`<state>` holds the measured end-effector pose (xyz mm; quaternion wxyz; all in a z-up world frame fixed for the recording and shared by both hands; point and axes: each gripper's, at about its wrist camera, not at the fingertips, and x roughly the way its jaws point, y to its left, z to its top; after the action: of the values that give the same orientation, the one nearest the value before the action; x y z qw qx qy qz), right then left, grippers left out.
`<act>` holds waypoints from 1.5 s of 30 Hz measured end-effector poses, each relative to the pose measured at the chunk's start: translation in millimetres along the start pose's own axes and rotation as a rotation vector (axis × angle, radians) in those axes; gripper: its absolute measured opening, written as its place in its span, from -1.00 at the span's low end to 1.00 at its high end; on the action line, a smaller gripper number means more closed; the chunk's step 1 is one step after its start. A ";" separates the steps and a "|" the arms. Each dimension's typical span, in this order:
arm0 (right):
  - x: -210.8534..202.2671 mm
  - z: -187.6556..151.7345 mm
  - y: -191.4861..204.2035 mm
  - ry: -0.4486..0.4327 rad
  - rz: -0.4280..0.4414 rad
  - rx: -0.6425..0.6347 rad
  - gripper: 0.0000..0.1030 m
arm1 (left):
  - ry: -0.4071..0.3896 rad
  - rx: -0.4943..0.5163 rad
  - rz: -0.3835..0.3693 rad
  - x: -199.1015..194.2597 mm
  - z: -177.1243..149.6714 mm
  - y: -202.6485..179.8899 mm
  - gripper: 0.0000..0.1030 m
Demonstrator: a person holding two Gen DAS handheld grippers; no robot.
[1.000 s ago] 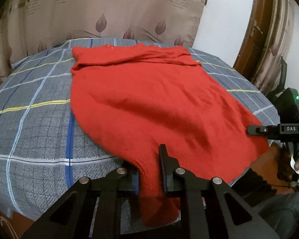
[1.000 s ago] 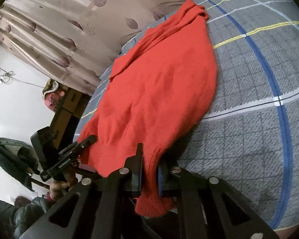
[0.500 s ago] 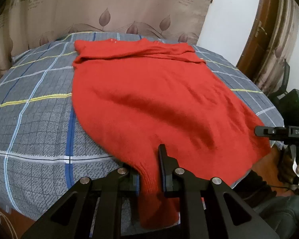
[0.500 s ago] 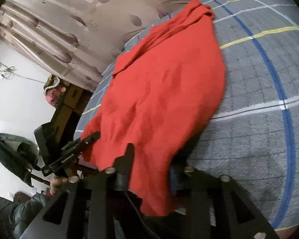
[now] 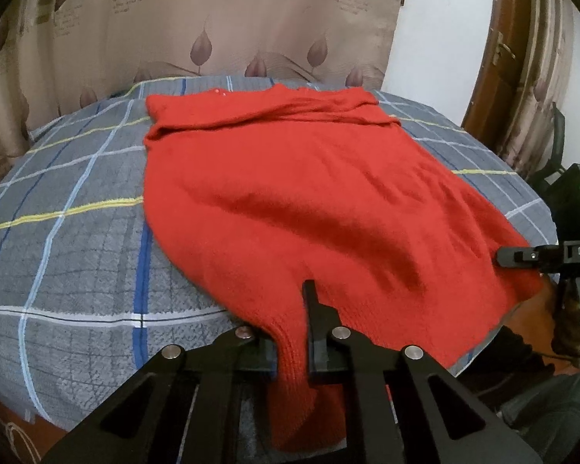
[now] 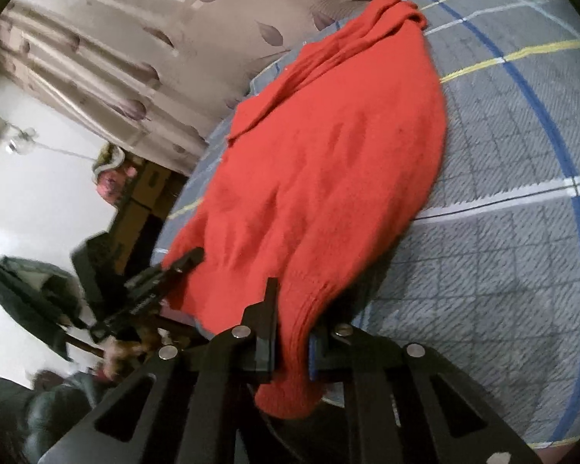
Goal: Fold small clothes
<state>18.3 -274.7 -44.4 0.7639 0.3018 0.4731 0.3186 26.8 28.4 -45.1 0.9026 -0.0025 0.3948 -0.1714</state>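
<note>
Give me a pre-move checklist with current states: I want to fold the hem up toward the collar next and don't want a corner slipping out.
1. Left gripper shut on the sweater hem: ok, knit is pinched between the jaws.
2. Right gripper shut on the hem: ok, the other hem corner sits between its jaws.
3. Hem taut between the two corners: not ok, it sags and the body shows ripples.
4. Collar end lying flat on the bed: not ok, that end is bunched into folds.
5. Sleeves tucked in: cannot tell, none shows clearly.
6. Sweater fully on the bed: not ok, the hem hangs past the near edge.
</note>
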 end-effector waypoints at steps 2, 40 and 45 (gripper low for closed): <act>-4.9 2.7 0.3 -0.012 0.023 0.012 -0.77 | -0.020 -0.018 -0.003 -5.2 3.8 2.2 -0.82; -32.5 95.3 56.4 -0.115 0.107 -0.093 -0.77 | -0.171 -0.077 0.000 -21.7 105.4 23.8 -0.82; -29.7 109.3 55.1 -0.123 0.112 -0.088 -0.77 | -0.175 -0.091 -0.001 -13.1 117.9 28.7 -0.82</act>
<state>96.8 -281.1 53.8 0.7850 0.3130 0.3933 0.3621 111.4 44.0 41.3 0.9325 -0.0586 0.3219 -0.1529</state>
